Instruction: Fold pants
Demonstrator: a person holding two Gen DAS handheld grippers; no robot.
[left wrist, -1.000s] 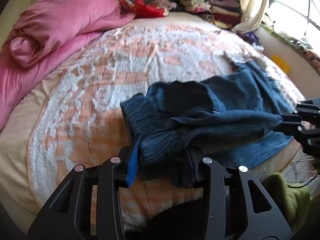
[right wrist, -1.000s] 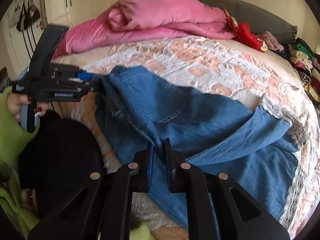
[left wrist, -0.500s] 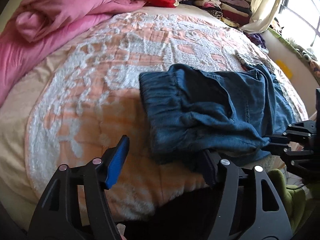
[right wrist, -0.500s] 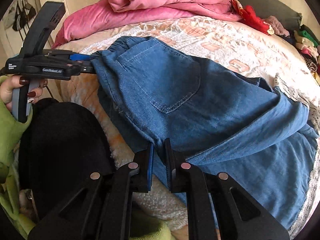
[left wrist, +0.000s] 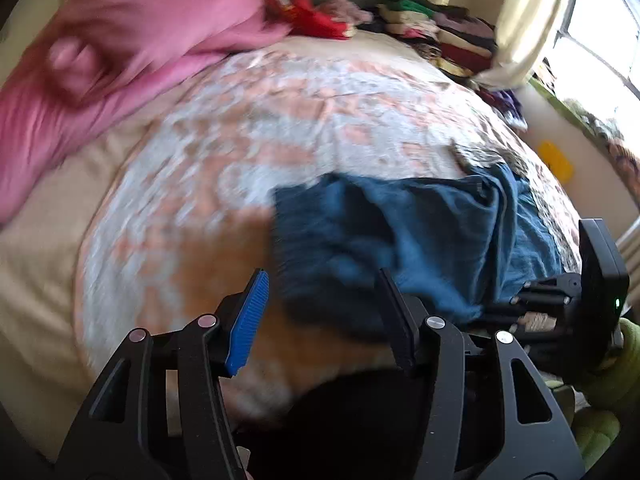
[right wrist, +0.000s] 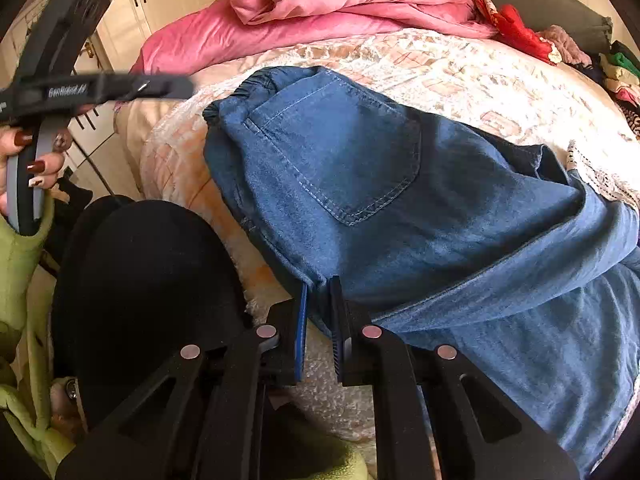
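Observation:
The blue denim pants [right wrist: 360, 184] lie on the bed with the back pocket up and the elastic waistband toward the pink duvet; they also show blurred in the left wrist view [left wrist: 400, 240]. My right gripper [right wrist: 318, 292] is shut on the near edge of the pants. My left gripper [left wrist: 320, 304] is open and empty, just short of the waistband end. It also shows at the upper left of the right wrist view [right wrist: 100, 88], lifted clear of the pants.
A pink duvet [right wrist: 340, 4] is piled at the far side of the patterned bedspread [left wrist: 260, 120]. Stacked clothes [left wrist: 440, 36] lie at the back right. My black-clad knee [right wrist: 140, 300] is close in front of the bed's edge.
My left gripper has let go of the waistband, opened wide and pulled back. The pants have dropped flat on the bed. My right gripper keeps its hold.

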